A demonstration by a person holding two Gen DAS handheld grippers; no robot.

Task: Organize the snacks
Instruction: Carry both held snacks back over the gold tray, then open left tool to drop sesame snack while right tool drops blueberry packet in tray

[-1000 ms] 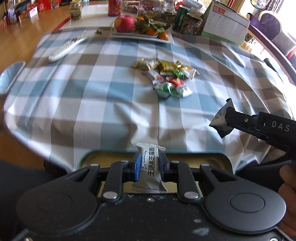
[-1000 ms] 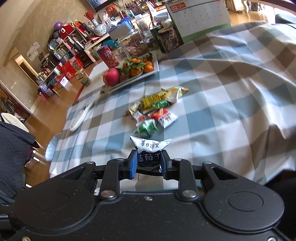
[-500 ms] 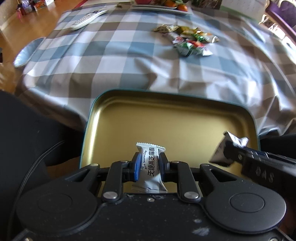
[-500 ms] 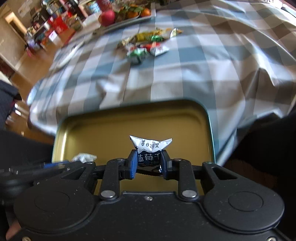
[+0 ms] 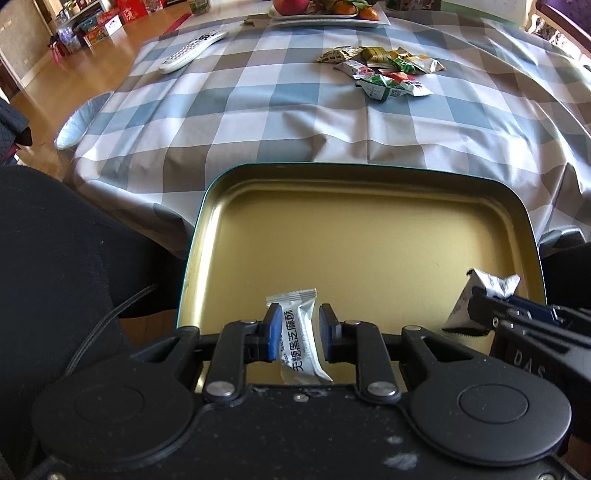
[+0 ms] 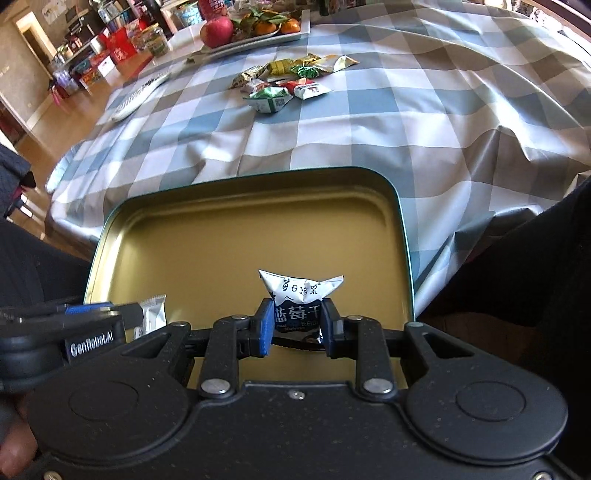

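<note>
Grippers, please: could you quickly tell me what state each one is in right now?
Left gripper: jaws opening, white sesame-crisp packet between them.
Right gripper: shut on blue-and-white blueberry packet.

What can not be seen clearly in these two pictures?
- Near end of the gold tin: hidden by each tool's black body, both views.
- Lower part of the blueberry packet: covered by the right tool.
- Fruit plate: cut off by the top edge, left wrist view.
- Print on the snack pile: too small.
</note>
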